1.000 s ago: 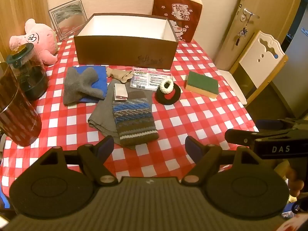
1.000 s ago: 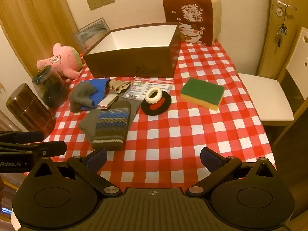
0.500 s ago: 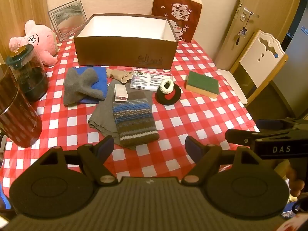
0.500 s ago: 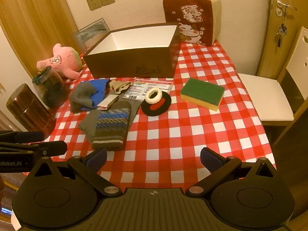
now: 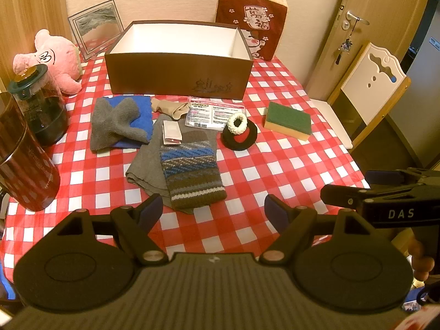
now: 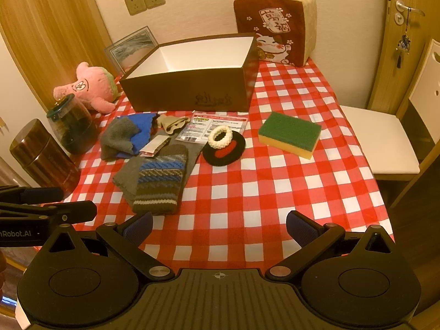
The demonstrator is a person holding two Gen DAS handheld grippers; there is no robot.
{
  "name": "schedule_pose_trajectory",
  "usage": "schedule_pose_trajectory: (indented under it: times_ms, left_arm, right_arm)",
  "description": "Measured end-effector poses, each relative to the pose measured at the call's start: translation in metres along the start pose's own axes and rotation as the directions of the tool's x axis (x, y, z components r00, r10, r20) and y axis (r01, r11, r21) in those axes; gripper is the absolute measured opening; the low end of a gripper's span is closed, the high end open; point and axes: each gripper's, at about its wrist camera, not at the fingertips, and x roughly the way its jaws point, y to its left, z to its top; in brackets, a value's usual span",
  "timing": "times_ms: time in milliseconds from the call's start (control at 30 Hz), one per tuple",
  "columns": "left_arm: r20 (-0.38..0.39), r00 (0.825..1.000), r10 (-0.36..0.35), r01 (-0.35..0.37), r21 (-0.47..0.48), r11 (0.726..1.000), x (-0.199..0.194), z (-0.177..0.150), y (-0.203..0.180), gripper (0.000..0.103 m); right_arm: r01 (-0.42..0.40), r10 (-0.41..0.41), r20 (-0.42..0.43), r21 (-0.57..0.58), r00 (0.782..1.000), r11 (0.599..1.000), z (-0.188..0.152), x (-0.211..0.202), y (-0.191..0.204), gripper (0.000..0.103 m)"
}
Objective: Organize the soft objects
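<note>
A brown box [image 5: 178, 74] [image 6: 189, 88] with a white inside stands open at the back of the checked table. In front of it lie a striped knit piece [image 5: 192, 176] [image 6: 158, 183] on a grey cloth, a grey and blue cloth [image 5: 118, 121] [image 6: 123, 136], a beige sock [image 5: 170, 107], a black and red knit disc with a white scrunchie [image 5: 240, 133] [image 6: 224, 145], and a green sponge [image 5: 288, 121] [image 6: 290, 133]. My left gripper [image 5: 213, 211] and right gripper [image 6: 218, 227] both hang open over the near edge, holding nothing.
A pink plush pig [image 5: 55, 57], a dark jar [image 5: 41, 110] and a brown canister [image 5: 24, 165] crowd the left side. A printed packet [image 5: 213, 111] lies by the box. A cat cushion [image 5: 253, 19] leans on the wall. A white chair [image 6: 385, 137] stands to the right.
</note>
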Motion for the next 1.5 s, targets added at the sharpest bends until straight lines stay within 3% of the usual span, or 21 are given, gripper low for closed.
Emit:
schedule_pose_trajectory:
  times_ms: [1500]
  left_arm:
    - [0.001,1.000,0.002,-0.002,-0.001,1.000,-0.0029,-0.0029,-0.0010,0.080]
  right_arm:
    - [-0.002,0.002,0.004,0.000,1.000,1.000,-0.0006,-0.0014,0.0024,0.103]
